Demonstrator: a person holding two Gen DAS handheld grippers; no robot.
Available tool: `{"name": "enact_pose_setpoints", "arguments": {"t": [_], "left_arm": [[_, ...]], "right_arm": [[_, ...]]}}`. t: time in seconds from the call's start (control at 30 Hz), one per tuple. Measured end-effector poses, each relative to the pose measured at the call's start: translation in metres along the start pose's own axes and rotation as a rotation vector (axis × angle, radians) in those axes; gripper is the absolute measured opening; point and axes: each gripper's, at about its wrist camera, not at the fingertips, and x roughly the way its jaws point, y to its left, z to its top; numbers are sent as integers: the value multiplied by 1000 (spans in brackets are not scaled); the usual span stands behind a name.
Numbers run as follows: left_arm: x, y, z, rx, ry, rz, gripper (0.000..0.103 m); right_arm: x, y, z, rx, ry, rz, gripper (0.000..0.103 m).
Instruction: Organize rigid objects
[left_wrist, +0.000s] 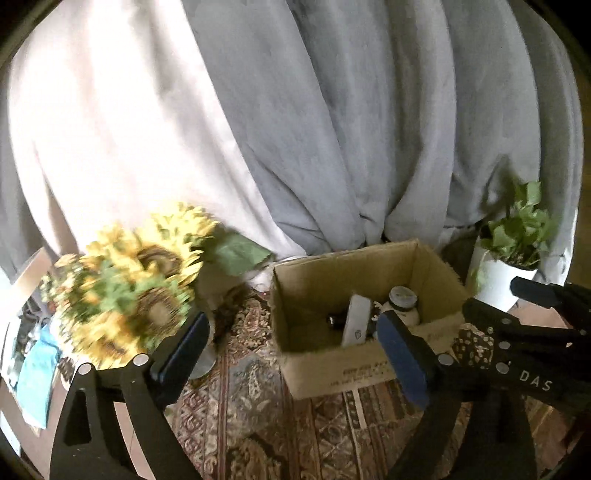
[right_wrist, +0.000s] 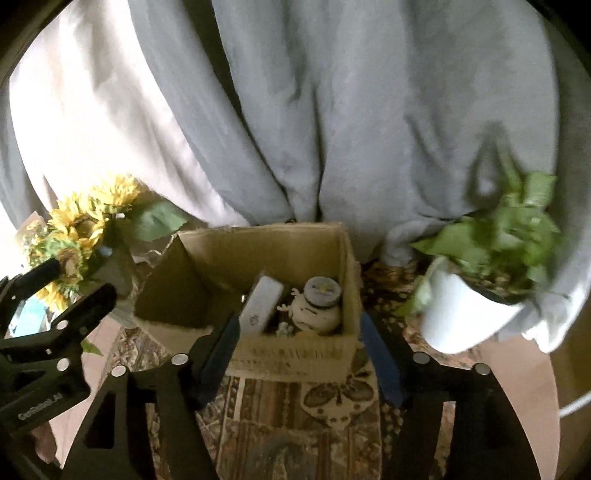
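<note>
Left gripper (left_wrist: 295, 339) jaws wide apart, empty. Right gripper (right_wrist: 299, 343) same. Cardboard box (right_wrist: 295, 354) just ahead between right jaws, holding lidded jar (right_wrist: 320, 304), white case (right_wrist: 260, 306). Sunflowers (left_wrist: 125, 280) beyond left jaw; potted plant (right_wrist: 476, 295) off right.

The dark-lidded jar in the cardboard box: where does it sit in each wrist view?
Left wrist: the jar is right of centre, in the box's far right corner, beside the white flat device.
Right wrist: the jar is near centre, against the box's right wall.
Shared landmark: the cardboard box.
</note>
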Motion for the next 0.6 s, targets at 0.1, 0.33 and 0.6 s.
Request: {"name": "enact_pose_setpoints", "arguments": {"t": [0.1, 0.33, 0.6], "left_arm": [[-30, 6, -13, -13, -33, 11, 103], [-91, 21, -47, -25, -96, 33, 103], [-154, 38, -86, -58, -113, -5, 103]], "right_arm": [[-30, 5, -12, 3, -55, -27, 84], [-96, 26, -46, 21, -152, -103, 93], [-160, 50, -90, 48, -221, -140, 95]]}}
